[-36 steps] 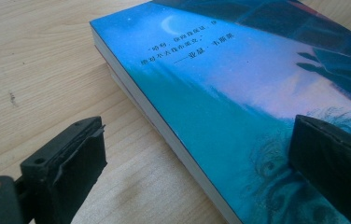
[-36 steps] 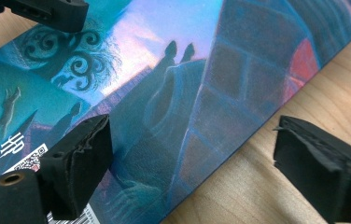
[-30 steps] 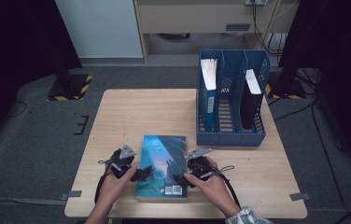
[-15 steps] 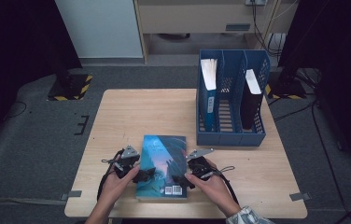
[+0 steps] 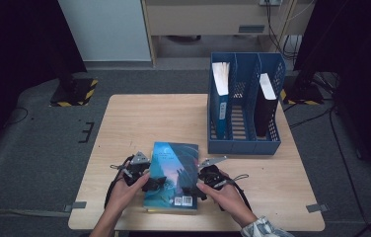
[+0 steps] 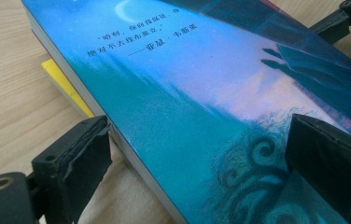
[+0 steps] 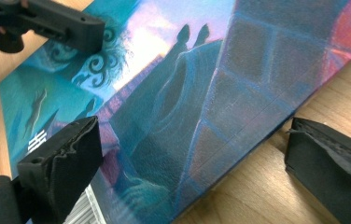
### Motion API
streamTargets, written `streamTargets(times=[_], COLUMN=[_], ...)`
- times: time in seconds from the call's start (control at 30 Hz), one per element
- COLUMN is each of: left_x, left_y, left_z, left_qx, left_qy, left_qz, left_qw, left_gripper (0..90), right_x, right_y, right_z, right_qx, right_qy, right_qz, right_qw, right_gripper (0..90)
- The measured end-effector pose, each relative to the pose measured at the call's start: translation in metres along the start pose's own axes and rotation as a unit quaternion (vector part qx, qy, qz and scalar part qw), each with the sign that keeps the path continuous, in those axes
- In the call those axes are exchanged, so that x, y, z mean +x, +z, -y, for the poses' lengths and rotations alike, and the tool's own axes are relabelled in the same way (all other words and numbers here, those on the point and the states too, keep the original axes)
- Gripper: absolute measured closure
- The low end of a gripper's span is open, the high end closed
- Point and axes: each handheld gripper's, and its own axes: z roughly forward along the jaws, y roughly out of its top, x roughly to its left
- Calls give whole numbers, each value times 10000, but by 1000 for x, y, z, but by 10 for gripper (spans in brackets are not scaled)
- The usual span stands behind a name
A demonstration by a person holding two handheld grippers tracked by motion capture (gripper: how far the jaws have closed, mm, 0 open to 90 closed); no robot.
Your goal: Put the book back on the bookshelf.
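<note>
A paperback book (image 5: 172, 175) with a blue-teal cover lies flat near the table's front edge. My left gripper (image 5: 150, 182) sits at its left side, open. In the left gripper view one jaw rests on the wood beside the book's edge (image 6: 117, 140) and the other hangs over the cover, with my left gripper (image 6: 197, 172) straddling that edge. My right gripper (image 5: 195, 185) is at the book's right side, also open. In the right gripper view my right gripper (image 7: 192, 163) straddles the book (image 7: 173, 93), one jaw over the cover and one on the table. A yellow sheet (image 6: 66, 86) pokes out from under the book.
A blue file rack (image 5: 245, 144) stands at the table's back right, holding a blue book (image 5: 220, 84) in its left slot and a dark one (image 5: 265, 96) in its right slot. Bare wooden table (image 5: 149, 118) stretches behind the book. The other gripper's jaw (image 7: 57, 23) rests on the cover.
Almost nothing: the left gripper has crept slightly right toward the book, while the book and the right gripper stay put.
</note>
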Motion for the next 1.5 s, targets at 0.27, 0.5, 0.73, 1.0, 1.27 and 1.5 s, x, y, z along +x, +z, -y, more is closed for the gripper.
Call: streamTargets(times=[0.27,0.5,0.73,1.0,1.27,1.5], left_x=[4,4,13,17,19,17], left_y=[4,2,-10,-11,-8,-9], left_z=[-2,-3,3,7,5,4], left_qx=[-48,-12,-23,-57,-91,-58], left_qy=[29,127,128,98,143,169], left_qz=[120,50,-79,60,157,87], left_qw=[9999,9999,9999,9999,9997,9998], left_gripper=[63,63,67,82,82,83], right_x=[-2,1,13,11,10,9], right_y=[1,1,4,8,10,9], right_z=[0,-3,-4,-2,-3,-9], right_qx=[-26,65,122,100,81,210], right_qy=[-67,-27,-188,-158,-201,-131], right_qz=[41,140,-32,-253,-345,-260], right_qw=[10000,9999,9997,9995,9992,9994], right_gripper=[5,14,84,66,36,85])
